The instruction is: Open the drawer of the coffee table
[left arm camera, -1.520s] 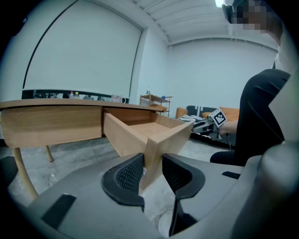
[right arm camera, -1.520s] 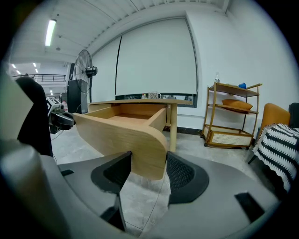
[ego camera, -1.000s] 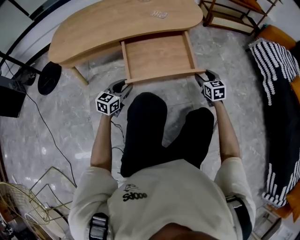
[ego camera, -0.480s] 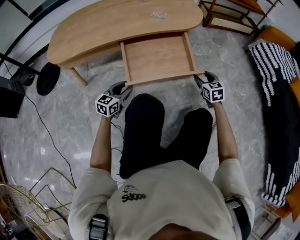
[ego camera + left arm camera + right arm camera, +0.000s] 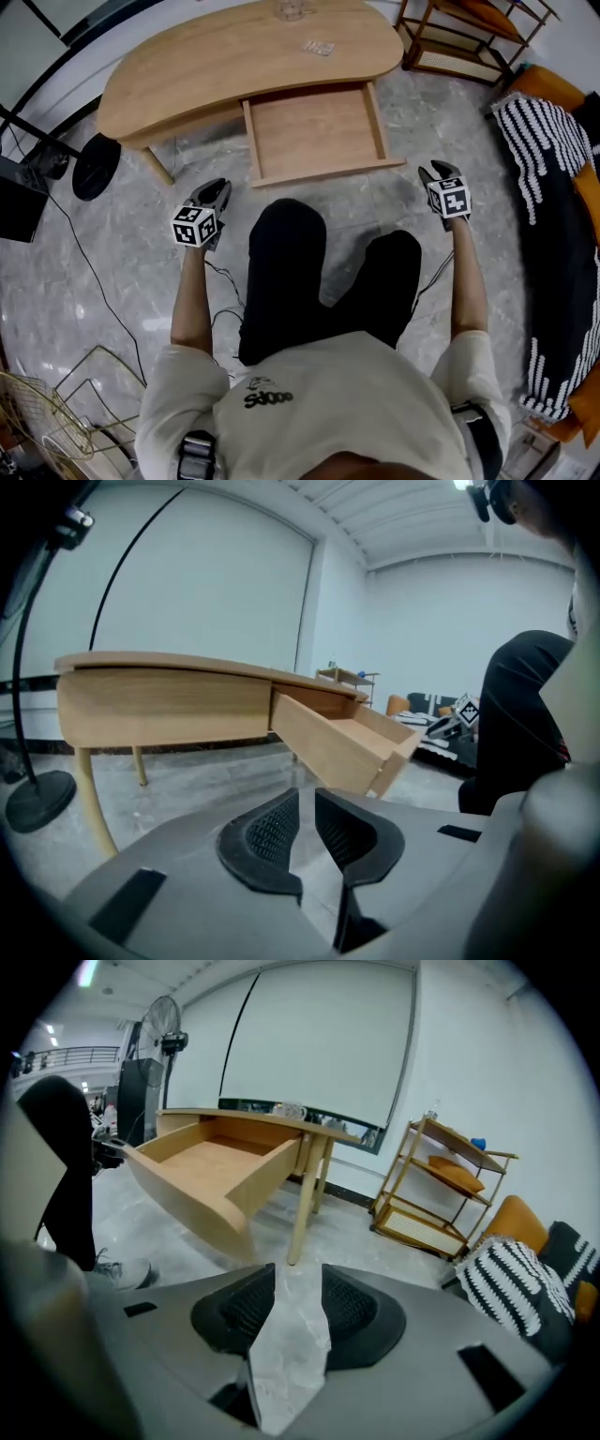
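Cream fabric of the person's shirt (image 5: pixel 328 394) fills the bottom of the head view. The legs (image 5: pixel 281 272), in black trousers, extend forward over the grey marble floor (image 5: pixel 122 272).

The left gripper (image 5: pixel 214 189) is held off the floor, outside the left knee. In the left gripper view, the left gripper (image 5: pixel 306 808) has a narrow gap between its ribbed pads. The jaws are closing, and only floor shows between them.

The right gripper (image 5: pixel 433 172) is held outside the right knee, just beside the drawer's front right corner and clear of it. In the right gripper view, the right gripper (image 5: pixel 298 1288) has a wider gap. These jaws are also closing, with only floor between them.

The drawer (image 5: pixel 317 127) stands pulled out from under the coffee table (image 5: pixel 216 61), between the two grippers and ahead of the knees. Its wooden interior is exposed, and neither gripper touches it.

A black round lamp base (image 5: pixel 97 159) sits on the floor beside the table's left end. A wooden shelf rack (image 5: pixel 459 37) stands beyond the table's right end. A black-and-white striped textile (image 5: pixel 553 141) lies at the right edge of the head view.
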Demonstrator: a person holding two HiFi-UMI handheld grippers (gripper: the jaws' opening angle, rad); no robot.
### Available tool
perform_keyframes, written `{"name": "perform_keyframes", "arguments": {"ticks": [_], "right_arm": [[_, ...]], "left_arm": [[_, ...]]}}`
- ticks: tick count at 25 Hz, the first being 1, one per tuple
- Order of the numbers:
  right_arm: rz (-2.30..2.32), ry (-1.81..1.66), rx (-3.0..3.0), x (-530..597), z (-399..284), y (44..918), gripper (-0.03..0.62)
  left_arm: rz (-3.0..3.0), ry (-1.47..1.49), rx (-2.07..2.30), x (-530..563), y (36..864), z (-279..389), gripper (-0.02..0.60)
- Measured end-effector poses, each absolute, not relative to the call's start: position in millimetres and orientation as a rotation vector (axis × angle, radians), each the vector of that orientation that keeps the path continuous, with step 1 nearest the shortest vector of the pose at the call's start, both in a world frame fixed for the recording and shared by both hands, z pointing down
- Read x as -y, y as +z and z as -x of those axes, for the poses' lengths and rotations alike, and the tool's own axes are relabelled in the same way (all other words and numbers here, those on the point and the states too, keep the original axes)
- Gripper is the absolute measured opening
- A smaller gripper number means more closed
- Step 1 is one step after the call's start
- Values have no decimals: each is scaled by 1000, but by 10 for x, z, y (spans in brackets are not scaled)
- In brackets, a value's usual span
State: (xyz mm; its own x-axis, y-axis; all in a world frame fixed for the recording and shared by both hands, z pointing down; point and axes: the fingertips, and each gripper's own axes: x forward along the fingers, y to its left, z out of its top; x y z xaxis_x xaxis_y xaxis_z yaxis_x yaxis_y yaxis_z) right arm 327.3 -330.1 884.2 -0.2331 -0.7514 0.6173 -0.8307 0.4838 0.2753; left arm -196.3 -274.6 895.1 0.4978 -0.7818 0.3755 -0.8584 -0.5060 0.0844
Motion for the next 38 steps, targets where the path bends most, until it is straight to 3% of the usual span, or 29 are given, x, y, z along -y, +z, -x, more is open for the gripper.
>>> {"name": "perform_keyframes", "arguments": {"ticks": [3, 6, 8, 15, 23, 30, 38], "right_arm": [[-1395, 112, 2031, 3417, -3402, 8509, 103], [-1411, 19, 2059, 3538, -3291, 8162, 30], [-1419, -36, 2112, 3601, -3114, 7900, 16], [-1314, -253, 2263, 3652, -2262, 7225, 9], [-1377, -379, 2341, 3857, -1895, 6654, 8], [-1378, -380, 2379, 4437, -1605, 6335, 8], [-1315, -265, 2403, 4877, -1299, 5470, 8]], "left_arm": [[-2515, 451, 1464, 2886, 8653, 2080, 31], [-2573, 472, 1517, 3040, 8301, 2043, 18], [-2616, 479, 1548, 3146, 8033, 1966, 18], [-2790, 452, 1550, 3434, 7243, 1464, 18], [-2906, 414, 1524, 3789, 6769, 1149, 18], [-2857, 391, 1536, 4465, 6565, 1024, 18], [-2779, 514, 1501, 4809, 5538, 1139, 18]]}}
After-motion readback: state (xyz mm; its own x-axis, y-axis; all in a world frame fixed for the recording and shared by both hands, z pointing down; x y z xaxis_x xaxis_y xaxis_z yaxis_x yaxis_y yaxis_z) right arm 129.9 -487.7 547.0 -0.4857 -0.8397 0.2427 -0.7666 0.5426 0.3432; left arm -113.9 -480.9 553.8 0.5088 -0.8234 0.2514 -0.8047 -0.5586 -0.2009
